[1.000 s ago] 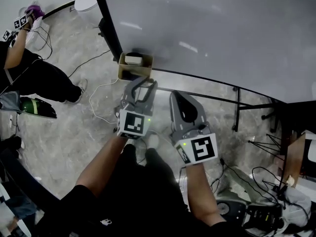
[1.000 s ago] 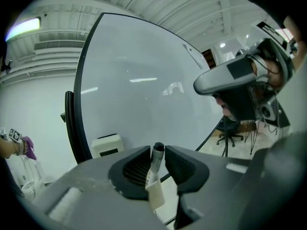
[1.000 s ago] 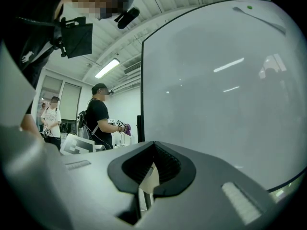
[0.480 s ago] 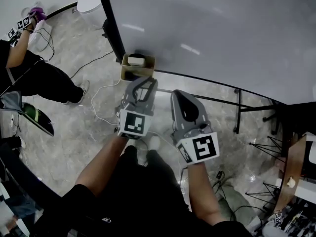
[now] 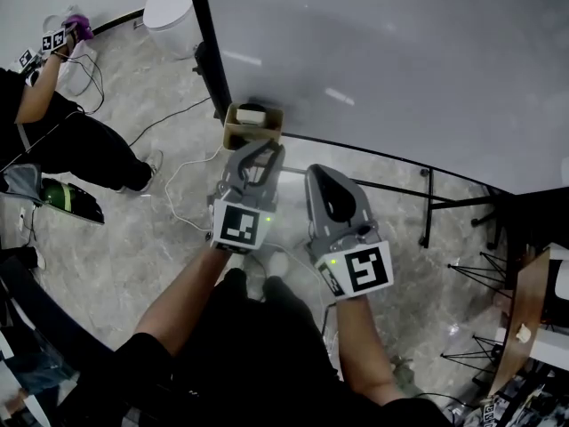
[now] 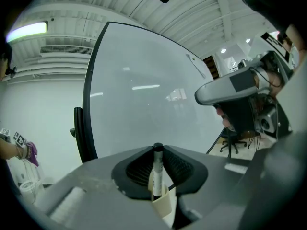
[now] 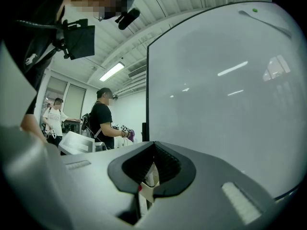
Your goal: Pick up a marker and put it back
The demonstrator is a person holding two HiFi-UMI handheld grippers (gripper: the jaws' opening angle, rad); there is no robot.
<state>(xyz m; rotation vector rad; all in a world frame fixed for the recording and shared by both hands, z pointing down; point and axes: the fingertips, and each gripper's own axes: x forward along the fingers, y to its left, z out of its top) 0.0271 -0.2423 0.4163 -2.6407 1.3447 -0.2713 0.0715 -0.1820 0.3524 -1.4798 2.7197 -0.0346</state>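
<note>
A black marker (image 6: pixel 157 169) stands upright between the pads of my left gripper (image 6: pixel 156 150), which press on it from both sides. Its lower end reaches into a small cardboard box (image 6: pixel 163 204). In the head view the left gripper (image 5: pixel 260 148) points at that box (image 5: pixel 253 125), which hangs at the lower edge of the whiteboard (image 5: pixel 400 60). My right gripper (image 5: pixel 327 176) is held just to the right of the left one, below the board's edge. Its jaws (image 7: pixel 154 145) meet at the tips with nothing between them, and the box (image 7: pixel 149 180) shows below them.
The whiteboard's black frame post (image 5: pixel 212 52) runs down to the box, and its stand legs (image 5: pixel 428 205) stand at the right. Cables (image 5: pixel 178 198) lie on the marbled floor. Another person (image 5: pixel 67 140) is at the left. A white round object (image 5: pixel 173 5) sits at the back.
The head view has shifted slightly. Both grippers stay in the same place below the box, the left one pointing at it.
</note>
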